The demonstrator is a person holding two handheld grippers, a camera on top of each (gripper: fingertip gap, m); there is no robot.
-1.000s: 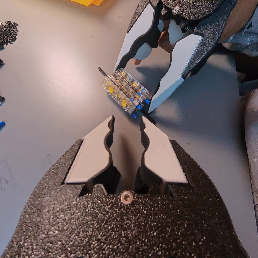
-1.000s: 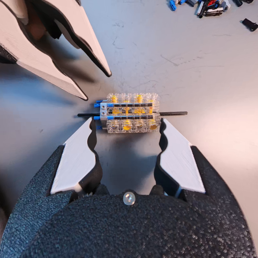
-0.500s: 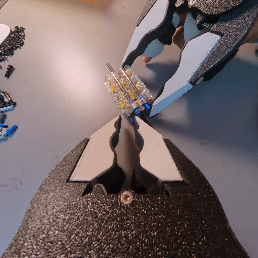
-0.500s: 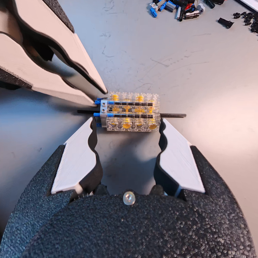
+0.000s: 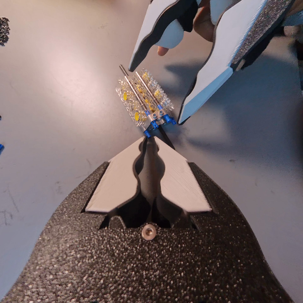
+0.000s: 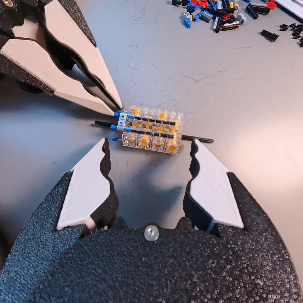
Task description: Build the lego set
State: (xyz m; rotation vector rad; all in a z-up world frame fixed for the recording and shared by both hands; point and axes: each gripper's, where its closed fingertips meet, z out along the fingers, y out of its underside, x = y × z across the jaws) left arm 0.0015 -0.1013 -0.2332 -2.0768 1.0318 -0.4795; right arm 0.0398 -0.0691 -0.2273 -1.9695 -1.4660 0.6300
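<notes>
A small block of clear bricks with yellow pistons [image 5: 144, 98] lies on the grey table [image 5: 57, 98]. It has black axles and a grey end beam with blue pins, and also shows in the right wrist view [image 6: 150, 131]. My left gripper [image 5: 150, 140] is closed to a narrow slit, its tips on a blue pin [image 5: 148, 134] that sticks out of the end beam. In the right wrist view it [image 6: 118, 110] meets that pin [image 6: 116, 114] from the upper left. My right gripper [image 6: 149, 141] is open and empty, its fingers either side of the block's near face, just short of it.
A pile of loose blue, red, grey and black parts [image 6: 221, 14] lies far right on the table [image 6: 213, 82], with small black pieces [image 6: 268, 35] beside it. More black bits [image 5: 4, 31] lie at the left. A person's fingertip [image 5: 162, 49] shows behind the right gripper [image 5: 155, 95].
My left gripper has closed from open and moved forward onto the blue pin at the block's end. The right gripper has pulled back slightly and stays open; the block has turned a little.
</notes>
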